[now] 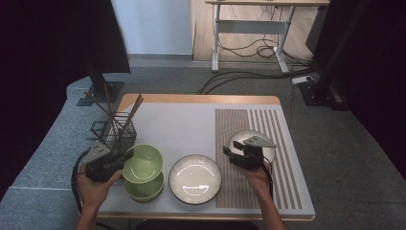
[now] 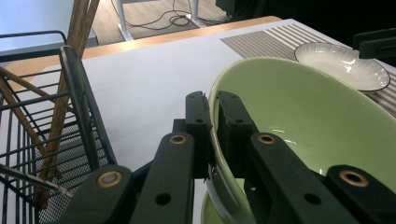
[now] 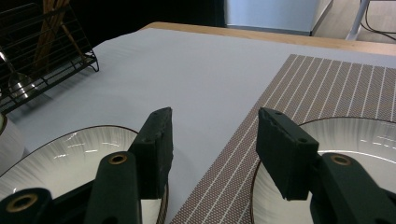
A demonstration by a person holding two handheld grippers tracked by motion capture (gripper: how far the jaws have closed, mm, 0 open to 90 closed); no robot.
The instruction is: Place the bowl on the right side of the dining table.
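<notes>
Left gripper (image 2: pixel 212 109) pinches the rim of the tilted pale green ceramic bowl (image 2: pixel 308 126), lifted over a second green bowl (image 1: pixel 143 189) mostly hidden beneath, at the table's near left corner. Right gripper (image 3: pixel 212 140), jaws apart and empty, hangs over the striped woven placemat (image 3: pixel 327 88), covering part of a white dark-rimmed plate (image 3: pixel 373 140). Bare grey tabletop (image 1: pixel 182 127) lies behind.

Pale green bowl (image 1: pixel 142 164), white dark-rimmed plate (image 1: pixel 195 178), seemingly brown-striped placemat (image 1: pixel 282 158)
</notes>
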